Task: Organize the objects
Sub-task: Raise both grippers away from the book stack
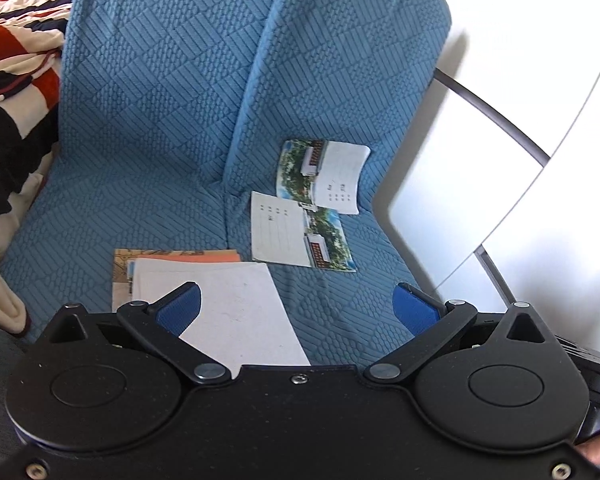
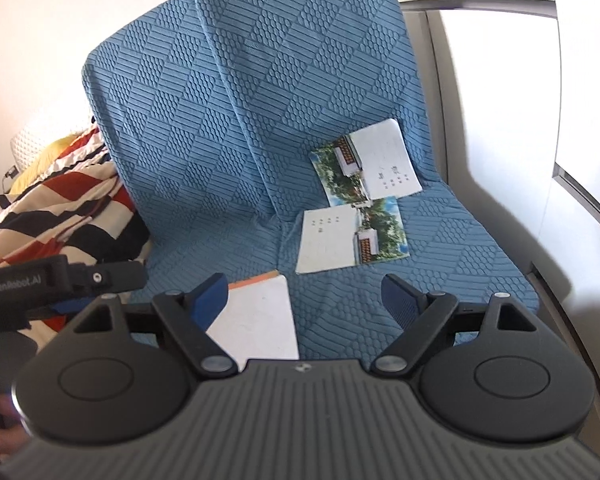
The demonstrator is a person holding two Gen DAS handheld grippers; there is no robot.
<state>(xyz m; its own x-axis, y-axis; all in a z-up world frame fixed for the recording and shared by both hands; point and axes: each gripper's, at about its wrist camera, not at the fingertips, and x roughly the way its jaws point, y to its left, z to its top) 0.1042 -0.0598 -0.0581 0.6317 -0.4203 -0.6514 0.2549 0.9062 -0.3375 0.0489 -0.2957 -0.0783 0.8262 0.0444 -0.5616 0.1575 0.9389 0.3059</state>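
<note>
Booklets: two [image 1: 304, 236] [image 1: 324, 174] sit mid-frame on the blue seat [image 1: 340, 320], stack [image 1: 204, 280] at lower left; we see left gripper [image 1: 298, 306] and right gripper [image 2: 302, 298] both spread wide, gripping nothing.

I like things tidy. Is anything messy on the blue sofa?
Yes. Two picture booklets lie loose and crooked at the back of the sofa seat, away from the neat pile of papers in front.
</note>
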